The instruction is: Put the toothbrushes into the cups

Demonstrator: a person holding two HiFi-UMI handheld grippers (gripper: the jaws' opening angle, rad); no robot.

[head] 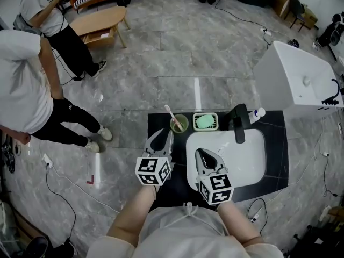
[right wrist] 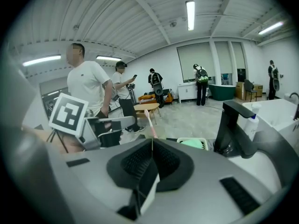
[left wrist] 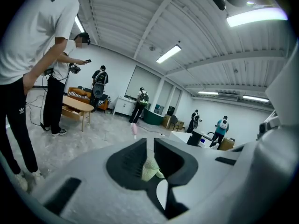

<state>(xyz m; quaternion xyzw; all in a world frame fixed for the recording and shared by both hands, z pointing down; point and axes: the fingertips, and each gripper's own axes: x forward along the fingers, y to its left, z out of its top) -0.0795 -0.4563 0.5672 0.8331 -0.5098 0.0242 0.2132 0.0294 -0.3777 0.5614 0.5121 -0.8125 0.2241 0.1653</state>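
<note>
A green cup (head: pixel 179 124) stands on the black counter (head: pixel 277 144) left of the sink, with a pink toothbrush (head: pixel 170 113) leaning upright in it. My left gripper (head: pixel 163 137) hovers just in front of the cup, its jaws a narrow gap apart with nothing between them. In the left gripper view the cup (left wrist: pixel 149 168) shows through that gap and the toothbrush's head (left wrist: pixel 135 129) rises beyond my left gripper (left wrist: pixel 150 142). My right gripper (head: pixel 205 155) hangs over the white sink's left part, and in its own view my right gripper (right wrist: pixel 152 142) is shut and empty, facing the toothbrush (right wrist: pixel 150 123).
A green soap dish (head: pixel 206 121) and a black faucet (head: pixel 238 122) sit behind the sink (head: pixel 252 160). A small bottle (head: pixel 258 113) lies by the faucet. Two people (head: pixel 27 85) stand at left near a wooden table (head: pixel 99 21). A white tub (head: pixel 298 77) stands at right. Cables run over the floor.
</note>
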